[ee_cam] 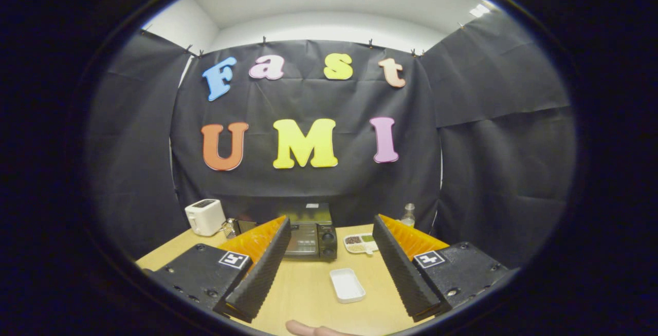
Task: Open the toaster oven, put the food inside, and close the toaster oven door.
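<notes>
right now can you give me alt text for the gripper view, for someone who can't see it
The gripper is open, its fingers spread wide above a wooden table and holding nothing. Beyond them a black toaster oven sits with its door closed; a white tray lies between the fingers. Farther back are a white toaster, a divided dish and a bottle.

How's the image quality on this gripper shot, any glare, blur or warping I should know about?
Gripper view: strong fisheye warping, so the wall and table edges bow; ceiling lights are blown out, while the table is evenly lit with soft shadows; the open gripper and white tray look sharp; the toaster oven is small and dim, with faint sheen on its closed door; the divided dish is too small to read.
</notes>
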### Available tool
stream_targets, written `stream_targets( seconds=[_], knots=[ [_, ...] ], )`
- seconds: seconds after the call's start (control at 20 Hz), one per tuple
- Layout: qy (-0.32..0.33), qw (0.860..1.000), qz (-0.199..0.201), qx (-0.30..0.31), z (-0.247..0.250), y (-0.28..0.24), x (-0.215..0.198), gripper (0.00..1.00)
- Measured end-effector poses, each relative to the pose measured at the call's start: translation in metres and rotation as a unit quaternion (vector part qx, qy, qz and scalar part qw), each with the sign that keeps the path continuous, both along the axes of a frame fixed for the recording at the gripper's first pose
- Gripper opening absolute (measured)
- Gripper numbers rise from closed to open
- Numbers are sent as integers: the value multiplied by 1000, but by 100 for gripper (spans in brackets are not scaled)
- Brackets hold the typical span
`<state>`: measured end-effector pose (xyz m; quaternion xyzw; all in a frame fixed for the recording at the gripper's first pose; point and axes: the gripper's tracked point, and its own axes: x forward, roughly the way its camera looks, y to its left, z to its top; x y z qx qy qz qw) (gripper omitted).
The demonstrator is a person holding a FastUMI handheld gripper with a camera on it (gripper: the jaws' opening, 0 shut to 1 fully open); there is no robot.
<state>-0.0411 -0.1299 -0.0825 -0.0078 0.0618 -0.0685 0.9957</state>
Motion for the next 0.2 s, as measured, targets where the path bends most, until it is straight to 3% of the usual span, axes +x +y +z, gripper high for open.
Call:
stream_targets(
  seconds=[0.2],
  knots=[
    [-2,1000,12,-15,7,1,-7,100]
  ],
)
